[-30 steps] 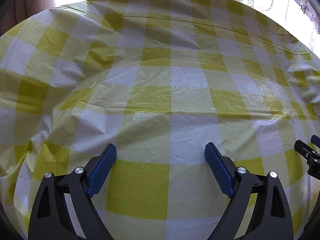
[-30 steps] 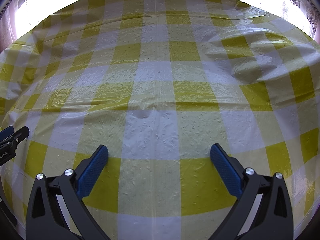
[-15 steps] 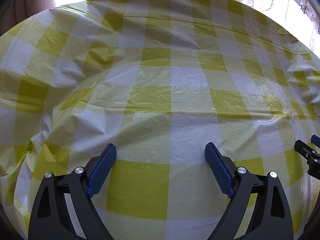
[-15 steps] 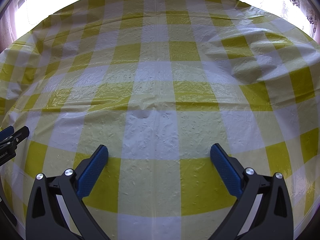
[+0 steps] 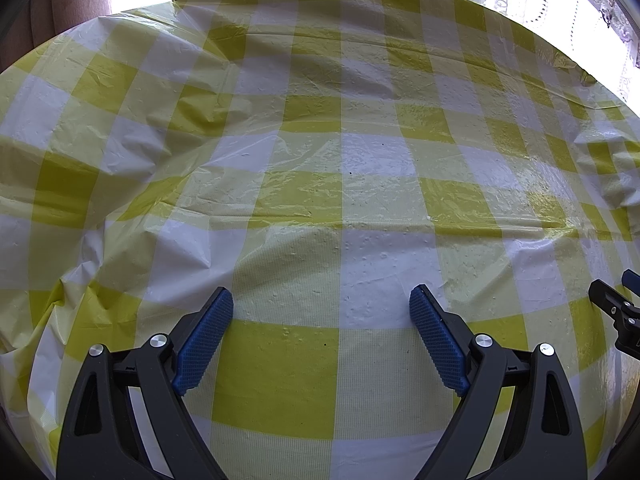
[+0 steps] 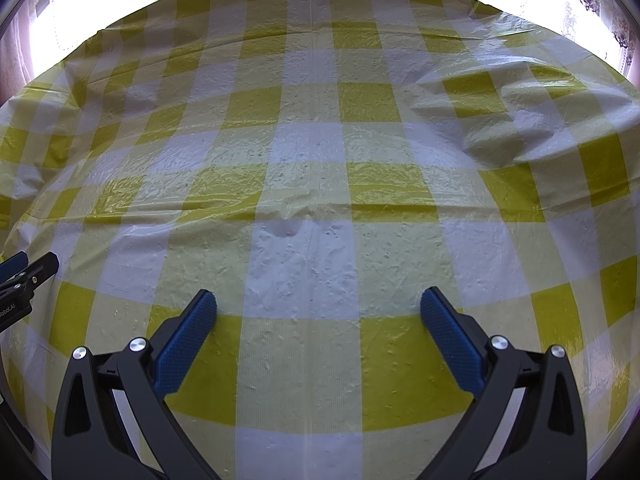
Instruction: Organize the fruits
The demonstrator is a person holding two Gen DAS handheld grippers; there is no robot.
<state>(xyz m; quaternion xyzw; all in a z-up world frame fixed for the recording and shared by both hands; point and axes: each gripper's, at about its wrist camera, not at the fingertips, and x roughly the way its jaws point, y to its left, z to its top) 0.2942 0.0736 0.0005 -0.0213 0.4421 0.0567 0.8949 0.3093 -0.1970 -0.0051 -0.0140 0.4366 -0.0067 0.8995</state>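
Nothing has moved since the earlier frames: both grippers hang in the same pose over the table, and the creases of the tablecloth point(image 5: 320, 200) lie exactly as before.

Left gripper point(image 5: 321, 300), left wrist view: jaws released and spread wide, with only cloth between them. Its blue ribbed pads point(image 5: 204, 344) point down and forward at a yellow check near the near edge of the table. At the right border of this view the tip of the right gripper point(image 5: 612, 312) shows, black with a sliver of blue, just beside the left one and apart from it.

Right gripper point(image 6: 318, 300), right wrist view: jaws likewise released and wide, nothing between them but cloth. Its pads point(image 6: 452, 344) stand over the seam between a white check and a yellow one. At the left border the tip of the left gripper point(image 6: 28, 272) shows.

Tablecloth: yellow-and-white checked plastic, wrinkled, covering the table to its far edge, where bright window light and lace curtains point(image 5: 592, 4) begin. A raised fold point(image 6: 500, 120) sits toward the far right corner in the right wrist view; rumpled folds gather along the left edge in the left wrist view.

Fruit: none can be seen in either view, so its place relative to the grippers cannot be told.
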